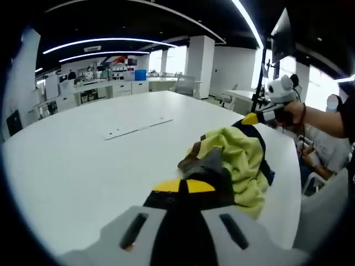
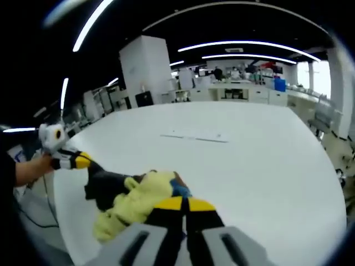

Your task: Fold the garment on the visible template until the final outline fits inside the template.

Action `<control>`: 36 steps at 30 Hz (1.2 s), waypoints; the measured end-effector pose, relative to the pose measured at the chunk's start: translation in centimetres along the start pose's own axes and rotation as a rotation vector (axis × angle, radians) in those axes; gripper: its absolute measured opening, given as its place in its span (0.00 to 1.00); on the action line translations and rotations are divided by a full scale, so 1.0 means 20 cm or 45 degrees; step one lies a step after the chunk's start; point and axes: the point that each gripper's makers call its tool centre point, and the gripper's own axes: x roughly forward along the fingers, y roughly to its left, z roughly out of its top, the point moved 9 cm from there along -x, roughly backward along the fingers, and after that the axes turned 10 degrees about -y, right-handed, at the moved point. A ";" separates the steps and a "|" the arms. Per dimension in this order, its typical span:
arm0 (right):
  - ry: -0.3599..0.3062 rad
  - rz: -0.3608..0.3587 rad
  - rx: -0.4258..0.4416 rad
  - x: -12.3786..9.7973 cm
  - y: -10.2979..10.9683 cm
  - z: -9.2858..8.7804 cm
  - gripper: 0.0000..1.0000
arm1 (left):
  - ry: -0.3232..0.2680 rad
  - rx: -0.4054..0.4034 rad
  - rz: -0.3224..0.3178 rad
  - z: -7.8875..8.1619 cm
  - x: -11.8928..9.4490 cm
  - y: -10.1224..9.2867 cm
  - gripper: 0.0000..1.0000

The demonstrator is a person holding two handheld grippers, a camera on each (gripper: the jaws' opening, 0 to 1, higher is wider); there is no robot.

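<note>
A crumpled garment (image 1: 239, 158), yellow-green with dark and brown parts, lies bunched near the right edge of the white table (image 1: 83, 166). My left gripper (image 1: 184, 186) rises from the bottom of the left gripper view, its yellow-tipped jaws shut on the near end of the cloth. My right gripper (image 1: 252, 118), held by a hand, meets the far dark end. In the right gripper view, my right gripper (image 2: 184, 204) is shut on the garment (image 2: 138, 202), and the left gripper (image 2: 77, 160) grips its dark end. The template (image 1: 136, 128) is a pale flat outline mid-table, also visible as the template (image 2: 194, 137), apart from the cloth.
A seated person (image 1: 324, 149) is beyond the table's right edge, near a monitor on a stand (image 1: 282, 36). Desks and chairs (image 1: 186, 84) line the far side of the office. The table edge (image 2: 61, 210) runs close to the garment.
</note>
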 end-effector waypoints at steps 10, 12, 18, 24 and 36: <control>-0.095 -0.090 0.002 0.01 -0.09 0.12 0.00 | -0.044 0.008 0.125 0.08 -0.07 0.16 0.00; -0.126 -0.113 0.030 0.01 -0.11 0.14 0.00 | -0.033 0.006 0.160 0.08 -0.07 0.18 0.00; -0.113 -0.187 0.037 0.01 -0.19 0.18 0.00 | -0.016 -0.106 0.217 0.05 -0.08 0.30 0.00; -0.181 -0.226 -0.002 0.01 -0.27 0.25 0.00 | -0.080 -0.102 0.287 0.08 -0.09 0.40 0.00; 0.031 -0.255 0.085 0.19 -0.35 0.07 0.00 | -0.005 -0.282 0.380 -0.04 -0.04 0.51 0.00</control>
